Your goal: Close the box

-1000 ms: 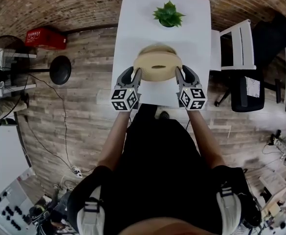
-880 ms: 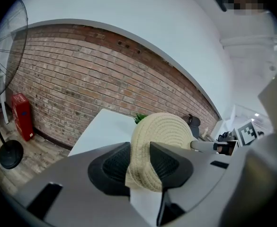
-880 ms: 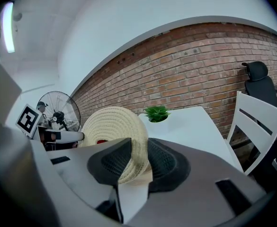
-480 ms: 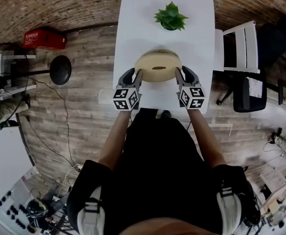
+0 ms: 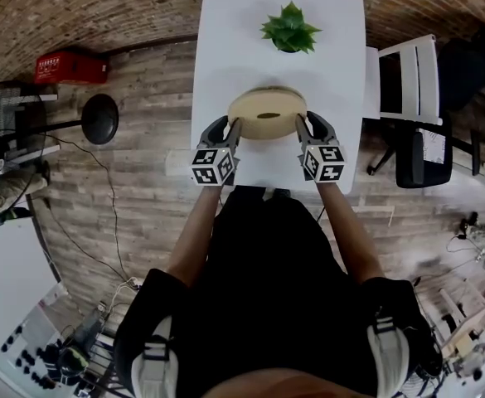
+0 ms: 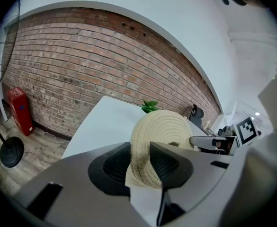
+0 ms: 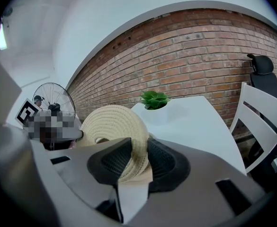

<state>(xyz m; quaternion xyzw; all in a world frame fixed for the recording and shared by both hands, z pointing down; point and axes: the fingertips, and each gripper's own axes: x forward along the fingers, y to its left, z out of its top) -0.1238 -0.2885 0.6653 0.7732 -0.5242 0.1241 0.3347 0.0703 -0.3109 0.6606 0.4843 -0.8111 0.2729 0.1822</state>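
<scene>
The round straw-coloured woven lid, the one with the small hole in its middle, sits on the near side of the little green potted plant, roughly in line with it and a fair way off. Compared with a second ago it's lower and flatter. Back then it was tipped up and showed a thick side, with more of the matching woven box peeking out on the plant side. Now only a thin sliver of that box shows past the lid's edge. My read is that the lid is basically settling onto the box and the close is nearly done, but I can't tell from here if it's fully seated.

The left gripper is clamped on the lid's rim at the left of the plant line, and the right gripper is clamped on the opposite rim. Neither has let go.

The head view gives the layout: lid level, white rectangular table under everything, and one gripper on each side. It doesn't show the pads, though. The left gripper view shows the lid edge-on, pinched between the ribbed black pads, and the right gripper view shows the same on its rim. Neither gripper view shows the box under the lid.
</scene>
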